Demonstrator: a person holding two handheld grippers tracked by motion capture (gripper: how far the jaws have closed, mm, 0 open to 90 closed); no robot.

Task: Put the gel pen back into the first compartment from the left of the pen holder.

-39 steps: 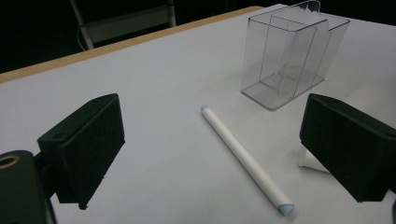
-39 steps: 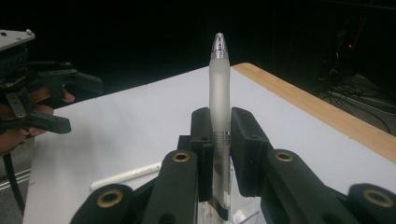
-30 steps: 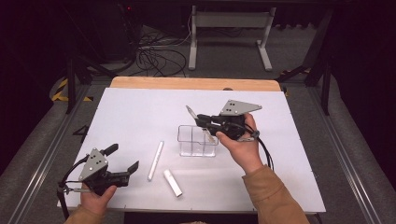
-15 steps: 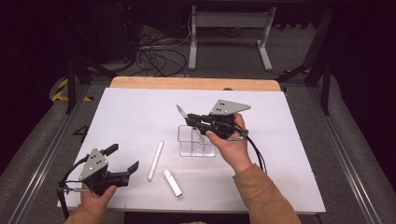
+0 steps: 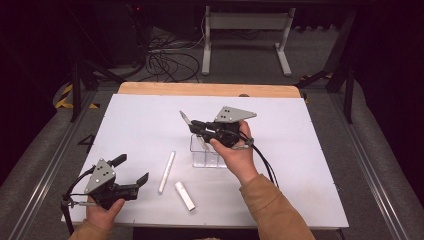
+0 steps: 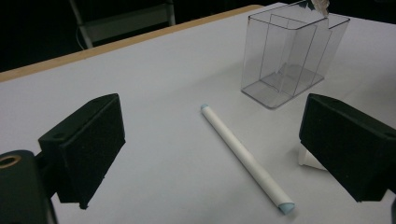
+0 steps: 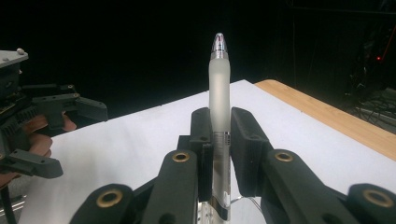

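Between right gripper pads, pen

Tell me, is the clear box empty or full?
Empty: the left gripper view shows the clear box with bare compartments; the pen is in the right tongs.

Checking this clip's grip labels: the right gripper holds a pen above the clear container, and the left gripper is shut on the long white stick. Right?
Not quite. The left gripper is open: in the left gripper view the white stick lies untouched on the table between its spread jaws. The right gripper does hold the pen above the clear container.
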